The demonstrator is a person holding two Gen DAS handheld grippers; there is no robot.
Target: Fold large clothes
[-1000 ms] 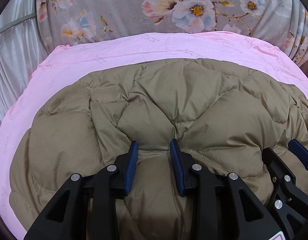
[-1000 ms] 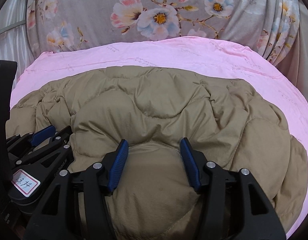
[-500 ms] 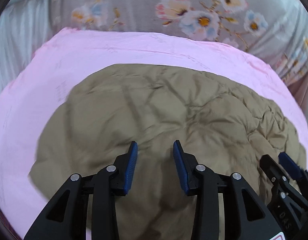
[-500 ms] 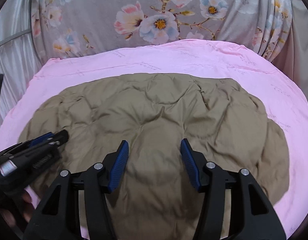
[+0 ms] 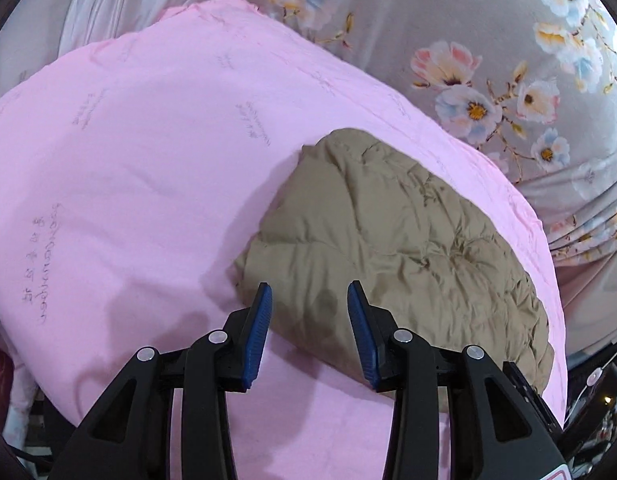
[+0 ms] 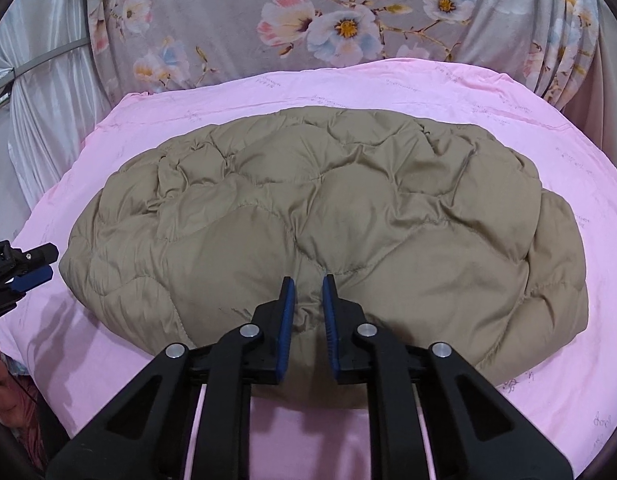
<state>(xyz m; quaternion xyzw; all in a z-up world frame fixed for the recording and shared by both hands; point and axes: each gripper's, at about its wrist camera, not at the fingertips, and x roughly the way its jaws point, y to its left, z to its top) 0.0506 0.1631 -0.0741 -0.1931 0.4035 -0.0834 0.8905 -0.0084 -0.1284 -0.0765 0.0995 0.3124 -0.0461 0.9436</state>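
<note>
A khaki quilted puffer jacket (image 6: 328, 216) lies folded in a broad mound on a pink sheet (image 6: 568, 360). My right gripper (image 6: 308, 284) is at the jacket's near edge, its jaws narrowed and pinching a fold of the fabric. My left gripper (image 5: 309, 294) is open and empty, held above the jacket's left end (image 5: 388, 240). It also shows at the far left of the right wrist view (image 6: 32, 268), off the jacket's left end.
The pink sheet (image 5: 128, 160) covers a raised surface. A grey floral curtain (image 6: 328, 20) hangs behind it, with pale satin drapes (image 6: 40, 120) at the left. Dark clutter sits below the sheet's right edge (image 5: 600, 392).
Both grippers have drawn back from over the jacket. The left has swung out to its left end. The right jaws have narrowed onto the near edge.
</note>
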